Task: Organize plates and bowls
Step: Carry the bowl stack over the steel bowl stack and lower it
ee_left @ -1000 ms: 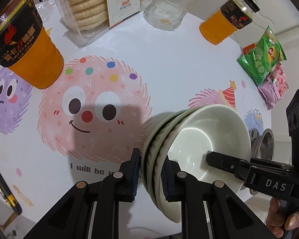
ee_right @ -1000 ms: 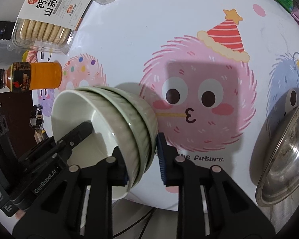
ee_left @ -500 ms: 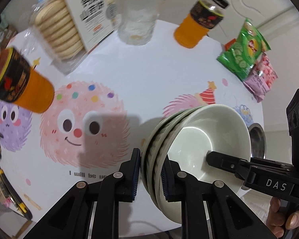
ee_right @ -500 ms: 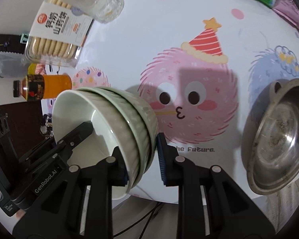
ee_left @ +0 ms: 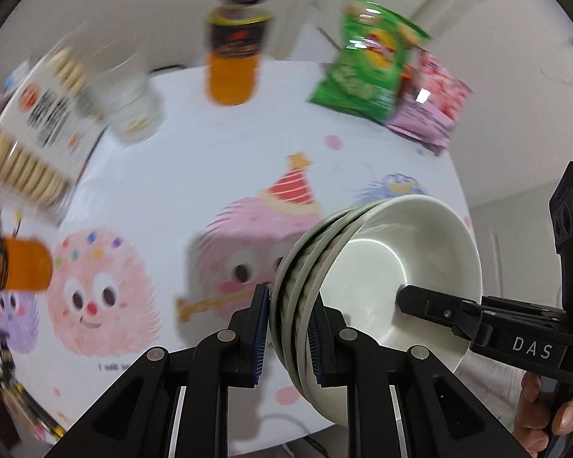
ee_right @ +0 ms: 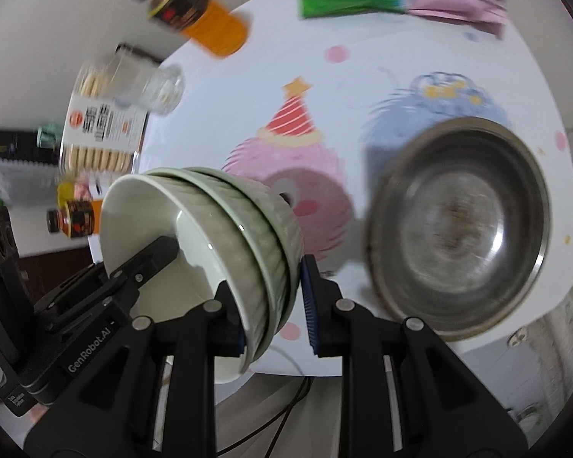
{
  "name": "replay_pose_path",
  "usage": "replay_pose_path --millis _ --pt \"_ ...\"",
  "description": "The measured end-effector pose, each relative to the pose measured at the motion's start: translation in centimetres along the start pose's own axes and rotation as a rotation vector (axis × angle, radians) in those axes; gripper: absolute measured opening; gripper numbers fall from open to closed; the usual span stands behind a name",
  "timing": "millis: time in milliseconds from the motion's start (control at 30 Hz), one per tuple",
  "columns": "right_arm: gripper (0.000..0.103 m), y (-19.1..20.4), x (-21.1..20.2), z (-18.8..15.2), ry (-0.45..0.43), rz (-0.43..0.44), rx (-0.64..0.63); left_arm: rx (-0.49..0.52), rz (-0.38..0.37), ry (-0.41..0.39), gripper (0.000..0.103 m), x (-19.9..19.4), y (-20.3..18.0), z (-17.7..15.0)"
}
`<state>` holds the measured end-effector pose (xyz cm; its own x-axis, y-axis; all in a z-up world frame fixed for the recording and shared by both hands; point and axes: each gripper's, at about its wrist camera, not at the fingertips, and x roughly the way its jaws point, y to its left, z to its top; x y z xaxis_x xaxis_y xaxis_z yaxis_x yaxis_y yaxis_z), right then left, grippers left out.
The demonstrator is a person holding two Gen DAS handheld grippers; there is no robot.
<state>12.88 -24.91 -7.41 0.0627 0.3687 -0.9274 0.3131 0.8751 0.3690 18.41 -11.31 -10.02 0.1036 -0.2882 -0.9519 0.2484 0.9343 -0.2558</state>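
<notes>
A stack of three pale green ribbed bowls (ee_left: 382, 267) is held in the air above the table, tilted on its side. My left gripper (ee_left: 286, 332) is shut on the stack's rim on one side. My right gripper (ee_right: 273, 305) is shut on the rim on the opposite side; the stack (ee_right: 210, 236) shows there too. One finger of each gripper reaches inside the top bowl. A steel bowl (ee_right: 458, 229) sits on the table at the right, near the table's edge.
The round table (ee_left: 195, 175) has a cartoon monster cloth. At its far side stand an orange drink bottle (ee_left: 235, 49), a glass jar (ee_left: 128, 95), a biscuit pack (ee_left: 34, 145), a green chip bag (ee_left: 366, 65) and a pink snack bag (ee_left: 431, 107). A second orange bottle (ee_left: 11, 265) lies left.
Both grippers have lifted the bowl stack higher and swung toward the right side of the table; the steel bowl now fills more of the right wrist view. The grip is unchanged.
</notes>
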Motion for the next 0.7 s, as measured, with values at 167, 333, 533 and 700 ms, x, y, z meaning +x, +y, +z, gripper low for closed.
replay_pose_path --millis 167,333,533,700 --pt "0.026 -3.8 -2.9 -0.7 -0.063 0.0 0.094 0.11 -0.023 0.015 0.018 1.0 -5.0 0.8" --pt "0.026 -8.0 -5.2 -1.7 -0.116 -0.011 0.188 0.204 -0.056 0.047 0.018 2.6 -9.6 1.0" --pt "0.026 -12.4 -6.9 -3.1 -0.152 -0.022 0.289 0.287 -0.079 0.087 0.018 4.5 -13.7 1.2" --pt "0.026 -14.9 -6.9 -3.6 -0.162 -0.027 0.348 0.327 -0.084 0.12 0.018 6.5 -15.8 1.1"
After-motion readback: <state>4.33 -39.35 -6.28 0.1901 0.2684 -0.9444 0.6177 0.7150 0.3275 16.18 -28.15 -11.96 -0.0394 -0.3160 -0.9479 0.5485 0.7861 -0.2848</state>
